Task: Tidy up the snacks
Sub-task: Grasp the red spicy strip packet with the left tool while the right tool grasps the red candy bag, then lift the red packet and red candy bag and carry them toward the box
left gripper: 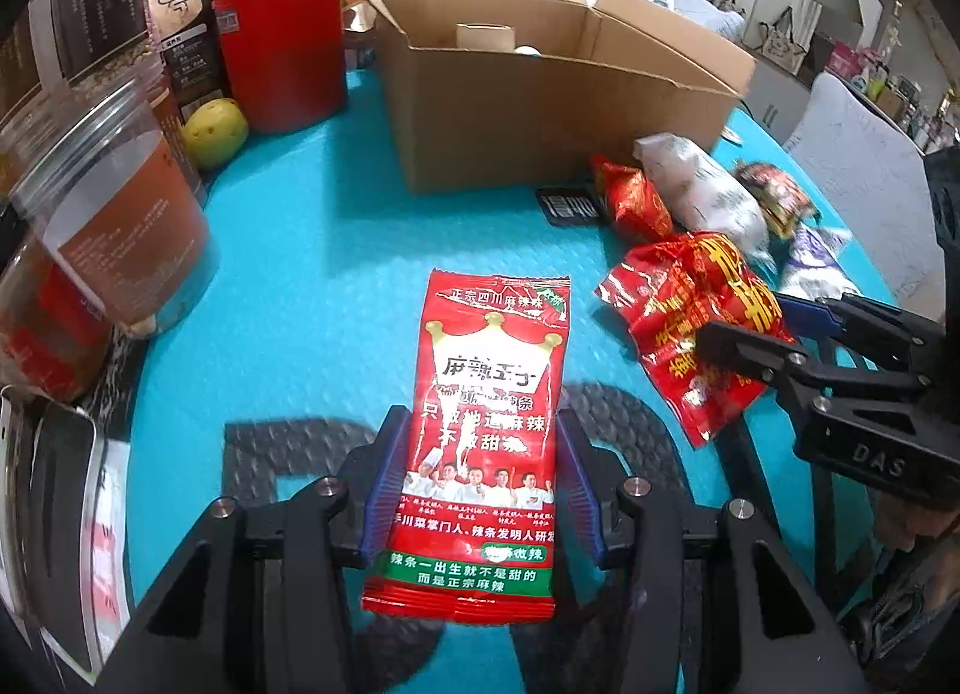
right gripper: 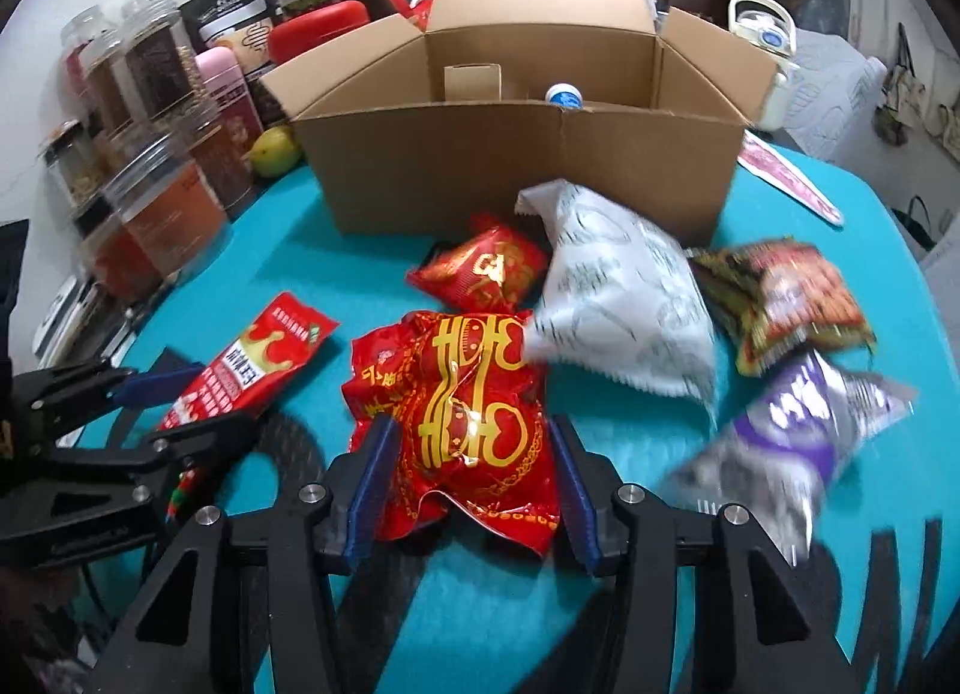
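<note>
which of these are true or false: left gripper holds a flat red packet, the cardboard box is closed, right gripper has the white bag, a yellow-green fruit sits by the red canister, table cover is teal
1. The left gripper holds a flat red packet. True.
2. The cardboard box is closed. False: its flaps stand open.
3. The right gripper has the white bag. False: its pads sit at either side of the crinkled red and gold bag; the white bag lies beyond it.
4. A yellow-green fruit sits by the red canister. True.
5. The table cover is teal. True.
</note>
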A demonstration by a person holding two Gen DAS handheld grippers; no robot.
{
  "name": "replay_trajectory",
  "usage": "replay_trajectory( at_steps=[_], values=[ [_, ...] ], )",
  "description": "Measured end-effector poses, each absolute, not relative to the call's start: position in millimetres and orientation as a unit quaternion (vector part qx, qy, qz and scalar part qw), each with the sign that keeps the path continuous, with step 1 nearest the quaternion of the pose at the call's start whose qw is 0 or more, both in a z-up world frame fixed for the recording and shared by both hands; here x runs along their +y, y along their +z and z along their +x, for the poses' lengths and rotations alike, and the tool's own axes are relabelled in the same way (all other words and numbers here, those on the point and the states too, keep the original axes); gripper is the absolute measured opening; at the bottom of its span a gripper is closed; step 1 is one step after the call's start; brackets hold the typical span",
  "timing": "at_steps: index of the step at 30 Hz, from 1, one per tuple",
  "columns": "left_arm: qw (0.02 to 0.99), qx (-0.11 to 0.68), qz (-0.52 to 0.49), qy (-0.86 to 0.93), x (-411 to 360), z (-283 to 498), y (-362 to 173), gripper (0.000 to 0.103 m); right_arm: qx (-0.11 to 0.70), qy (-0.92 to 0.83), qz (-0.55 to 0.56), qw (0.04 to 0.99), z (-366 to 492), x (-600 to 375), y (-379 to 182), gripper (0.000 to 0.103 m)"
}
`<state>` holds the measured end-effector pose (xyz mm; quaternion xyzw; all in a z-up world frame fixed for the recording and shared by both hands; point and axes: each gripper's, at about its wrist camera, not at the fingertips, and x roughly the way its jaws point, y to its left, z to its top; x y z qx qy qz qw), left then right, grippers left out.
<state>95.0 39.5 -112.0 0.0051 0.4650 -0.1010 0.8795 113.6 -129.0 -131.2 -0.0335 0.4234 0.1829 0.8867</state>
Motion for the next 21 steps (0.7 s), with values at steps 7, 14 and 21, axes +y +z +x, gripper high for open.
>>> replay_trajectory(
  at_steps=[7,14,21],
  values=[
    [0.872,0.475,0.009,-0.117,30,79,-111,0.048,0.439,0.167,-0.025,0.883,75,-147,-131,0.05],
    [0.874,0.47,0.04,-0.115,16,70,-114,0.049,0.439,0.16,-0.038,0.883,68,-144,-132,0.055],
    [0.881,0.457,0.045,-0.115,15,68,-115,0.053,0.436,0.162,-0.05,0.884,78,-136,-138,0.068]
  ],
)
